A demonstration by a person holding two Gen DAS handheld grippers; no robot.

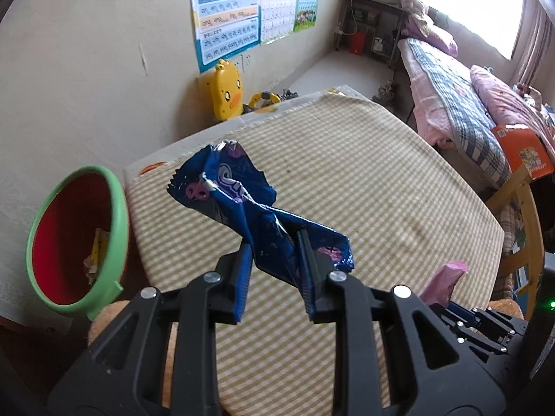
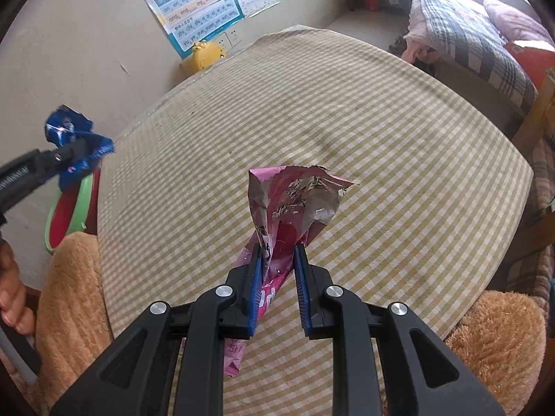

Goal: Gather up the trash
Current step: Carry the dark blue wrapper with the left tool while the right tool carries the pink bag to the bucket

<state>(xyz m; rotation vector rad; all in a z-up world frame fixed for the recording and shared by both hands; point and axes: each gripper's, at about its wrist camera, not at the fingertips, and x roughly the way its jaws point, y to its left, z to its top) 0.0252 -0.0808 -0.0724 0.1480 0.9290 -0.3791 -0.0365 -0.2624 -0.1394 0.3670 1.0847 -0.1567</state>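
My left gripper (image 1: 274, 242) is shut on a crumpled blue snack wrapper (image 1: 229, 187), held up over the left part of the checked table (image 1: 381, 173). To its left stands a red bin with a green rim (image 1: 119, 208); some yellowish scraps lie inside. My right gripper (image 2: 277, 253) is shut on a torn pink wrapper (image 2: 295, 201) with a silvery inside, lifted above the table (image 2: 312, 104). In the right wrist view the left gripper (image 2: 74, 150) with the blue wrapper (image 2: 66, 124) hangs above the bin (image 2: 69, 208) at the far left. The pink wrapper's (image 1: 445, 277) tip peeks in at the lower right of the left wrist view.
A yellow duck toy (image 1: 227, 88) leans on the wall beyond the table. Fluffy tan chair cushions (image 2: 73, 298) sit at the table's near side. A bed (image 1: 461, 97) with plaid and pink bedding and a wooden chair (image 1: 523, 208) stand on the right. A person's hand (image 2: 10, 294) shows at the left edge.
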